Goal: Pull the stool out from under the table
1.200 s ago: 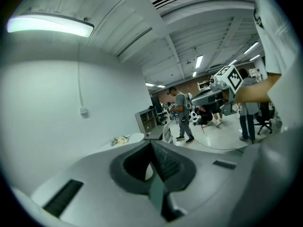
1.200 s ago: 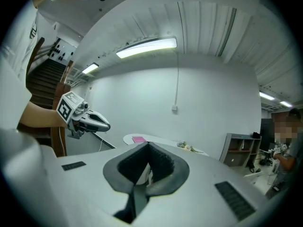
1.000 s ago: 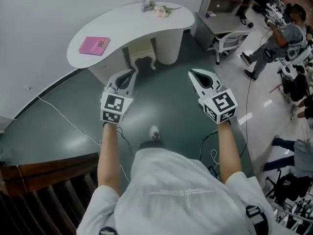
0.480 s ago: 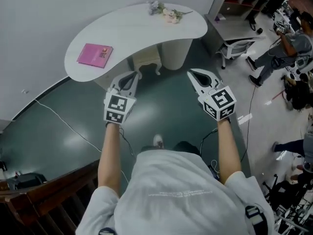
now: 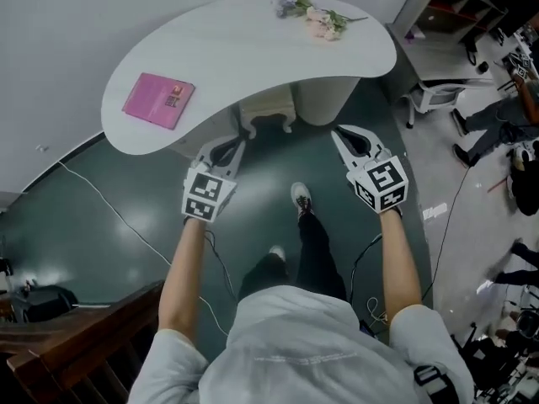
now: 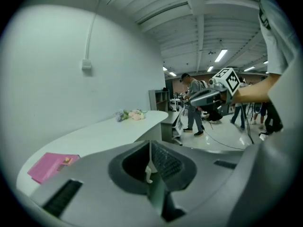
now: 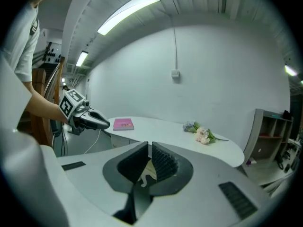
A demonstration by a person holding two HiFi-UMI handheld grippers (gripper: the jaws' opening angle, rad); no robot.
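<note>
Left claw (image 5: 226, 148) and right claw (image 5: 349, 137) are closed and empty (neither touching anything), with the stool (image 5: 268, 113) tucked under the bench (image 5: 253, 49), so no pull has begun.

Head camera downward, all views share table (image 5: 253, 49)

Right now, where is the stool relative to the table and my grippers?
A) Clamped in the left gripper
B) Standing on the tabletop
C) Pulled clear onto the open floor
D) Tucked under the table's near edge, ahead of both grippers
D: the stool shows partly under the table edge, beyond the left gripper and right gripper, both shut on nothing.
</note>
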